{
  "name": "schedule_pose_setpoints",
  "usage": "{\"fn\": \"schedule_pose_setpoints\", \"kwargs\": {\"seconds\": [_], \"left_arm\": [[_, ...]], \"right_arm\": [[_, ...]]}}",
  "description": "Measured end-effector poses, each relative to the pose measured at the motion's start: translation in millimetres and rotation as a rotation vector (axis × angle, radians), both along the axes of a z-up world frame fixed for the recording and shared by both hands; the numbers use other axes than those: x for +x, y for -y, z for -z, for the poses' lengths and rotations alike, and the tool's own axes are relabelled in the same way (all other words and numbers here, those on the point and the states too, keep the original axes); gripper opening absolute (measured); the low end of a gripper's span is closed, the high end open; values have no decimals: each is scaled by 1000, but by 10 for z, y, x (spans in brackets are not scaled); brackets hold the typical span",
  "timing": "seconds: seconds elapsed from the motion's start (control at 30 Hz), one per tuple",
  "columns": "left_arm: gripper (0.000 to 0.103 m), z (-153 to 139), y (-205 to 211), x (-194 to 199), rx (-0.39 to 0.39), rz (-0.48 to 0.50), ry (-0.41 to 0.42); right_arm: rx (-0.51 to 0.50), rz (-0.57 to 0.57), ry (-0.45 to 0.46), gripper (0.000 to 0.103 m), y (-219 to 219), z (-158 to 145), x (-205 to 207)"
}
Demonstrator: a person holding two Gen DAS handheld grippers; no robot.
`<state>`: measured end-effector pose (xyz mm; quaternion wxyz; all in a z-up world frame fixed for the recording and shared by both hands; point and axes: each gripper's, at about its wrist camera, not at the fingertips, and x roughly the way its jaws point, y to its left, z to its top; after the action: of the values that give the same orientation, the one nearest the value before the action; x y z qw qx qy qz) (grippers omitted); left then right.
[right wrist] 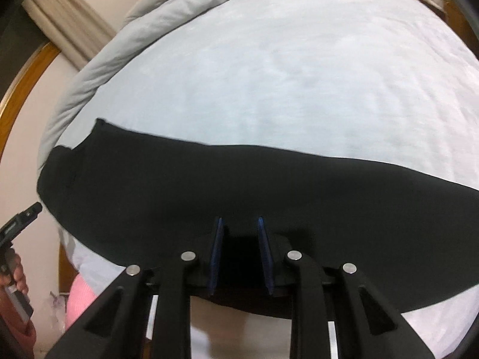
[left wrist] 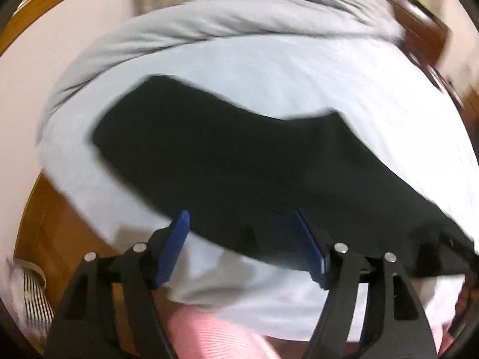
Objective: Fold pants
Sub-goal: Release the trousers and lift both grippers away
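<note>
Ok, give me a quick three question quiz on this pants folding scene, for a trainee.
1. True or false: the pants lie on a light blue sheet.
2. Which gripper has its fingers spread wider? A) left gripper B) right gripper
3. Fill in: the rolled-up duvet at the far edge of the bed is ____ in colour.

Key
1. True.
2. A. In the left wrist view the blue pads stand far apart, open at the near edge of the pants; in the right wrist view they stand close together with dark cloth between them, though whether they pinch it is unclear.
3. Grey.
</note>
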<state>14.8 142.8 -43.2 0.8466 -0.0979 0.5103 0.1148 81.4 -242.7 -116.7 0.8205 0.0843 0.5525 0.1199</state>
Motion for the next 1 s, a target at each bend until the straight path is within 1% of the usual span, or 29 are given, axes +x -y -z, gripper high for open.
{"fn": "schedule_pose_setpoints", "kwargs": {"seconds": [0.1,0.13,0.17,0.2,0.27,0.3,0.33,0.37,0.4,0.43,0.47,0.53,0.6,0.67,0.73,0.8,0.87,0.93,1.0], "left_arm": [[74,158,353,216,-39,105,-31],[74,238,520,303,-44,144,-41],[75,322,659,372,-37,169,-50],[76,394,739,420,-33,187,-56],[77,615,923,505,19,219,-100],[78,740,1003,532,33,225,-144],[82,844,1036,556,56,221,-160],[85,854,1056,547,73,215,-135],[85,848,1068,533,84,206,-124],[85,840,1082,533,89,196,-130],[85,827,1088,529,89,187,-136],[85,777,1096,511,64,162,-142],[85,717,1145,472,31,154,-124],[85,654,1308,441,34,179,-99],[85,638,1537,422,58,231,-90],[85,620,1744,388,63,280,-79],[85,623,1972,391,27,331,-86],[85,641,2163,404,5,362,-88],[86,668,2341,464,14,383,-93]], "right_arm": [[19,40,-27,26,173,119,23],[21,47,-32,25,197,163,38],[12,57,-42,22,226,229,56],[6,63,-53,22,265,318,73],[29,61,-51,22,275,401,75],[43,63,-48,22,295,399,64],[61,62,-51,22,335,373,46],[66,64,-56,24,361,356,23],[72,74,-56,27,415,323,-1],[79,91,-44,33,491,256,-43],[82,107,-29,36,573,201,-102],[90,164,-6,36,849,101,-263],[131,239,-4,36,1199,60,-464],[178,345,-25,39,1615,71,-655],[183,448,-54,39,1915,89,-689],[199,471,-77,43,2084,94,-725],[156,507,-104,48,2222,112,-789],[139,549,-153,48,2311,190,-840],[159,560,-174,48,2362,254,-862]]}}
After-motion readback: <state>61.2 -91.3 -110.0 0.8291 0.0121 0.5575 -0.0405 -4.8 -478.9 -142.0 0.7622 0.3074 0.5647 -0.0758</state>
